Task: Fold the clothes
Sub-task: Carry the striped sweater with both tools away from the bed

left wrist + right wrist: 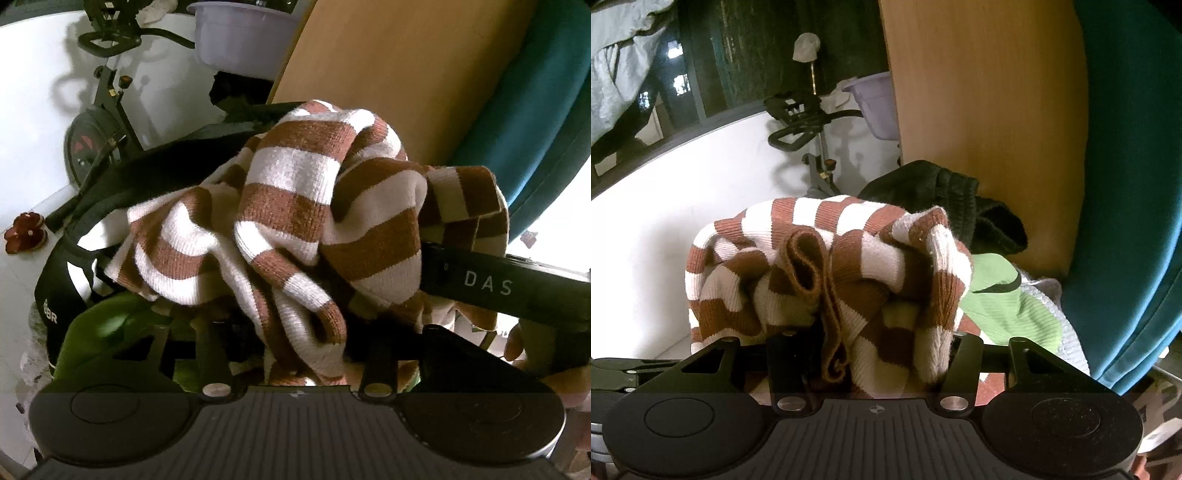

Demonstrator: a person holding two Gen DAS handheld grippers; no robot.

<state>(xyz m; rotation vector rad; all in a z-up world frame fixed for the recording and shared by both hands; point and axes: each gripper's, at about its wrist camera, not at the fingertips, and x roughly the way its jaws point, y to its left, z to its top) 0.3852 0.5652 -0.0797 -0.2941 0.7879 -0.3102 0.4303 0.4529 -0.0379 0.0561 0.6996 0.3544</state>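
Observation:
A brown-and-white striped knit sweater point(295, 206) is bunched up and lifted above a pile of clothes. In the left wrist view it drapes over my left gripper point(295, 332), hiding the fingertips, and a fold runs down between the jaws. The right gripper's black body point(487, 284), lettered DAS, crosses at the right with the sweater lying over it. In the right wrist view the sweater point(849, 266) fills the space between the jaws of my right gripper point(875, 325), with a brown ribbed edge point(820, 280) hanging down the middle. The cloth covers that gripper's fingertips too.
Under the sweater lie a green garment point(1001, 306), a black garment point(945, 192) and a white knit piece point(1071, 332). A black strap bag point(70, 280) sits at the left. Behind are a wooden panel point(388, 74), a teal cushion point(535, 110), a lavender basin point(240, 37) and an exercise bike point(99, 129).

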